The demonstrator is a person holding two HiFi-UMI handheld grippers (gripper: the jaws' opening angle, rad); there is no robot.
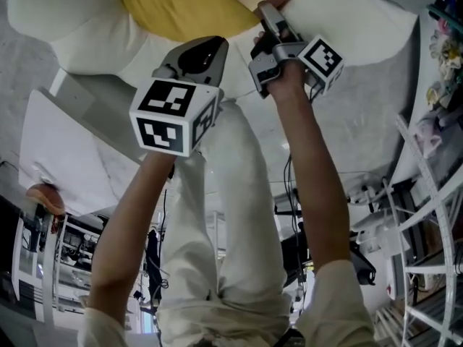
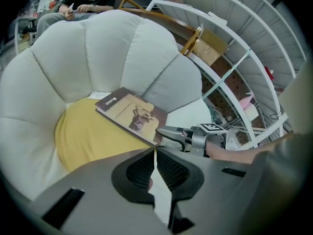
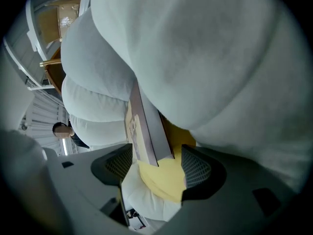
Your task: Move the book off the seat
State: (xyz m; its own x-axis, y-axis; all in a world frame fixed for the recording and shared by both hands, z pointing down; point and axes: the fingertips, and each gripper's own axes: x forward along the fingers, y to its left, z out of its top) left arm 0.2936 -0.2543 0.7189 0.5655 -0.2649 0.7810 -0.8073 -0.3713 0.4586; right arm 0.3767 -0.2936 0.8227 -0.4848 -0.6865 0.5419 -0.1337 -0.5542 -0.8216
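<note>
Location: we find the book lying flat on the yellow seat cushion, not yet moved.
Approach: the right gripper, at the book's 4 o'clock, is released, jaws straddling its corner; we judge a clamp is intended.
Reserve: the left gripper is clenched, empty.

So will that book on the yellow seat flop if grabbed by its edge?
Probably slightly: the book looks thin, likely a softcover, so it may sag. It seems light. On the soft yellow cushion, pushing may dig its edge in.
</note>
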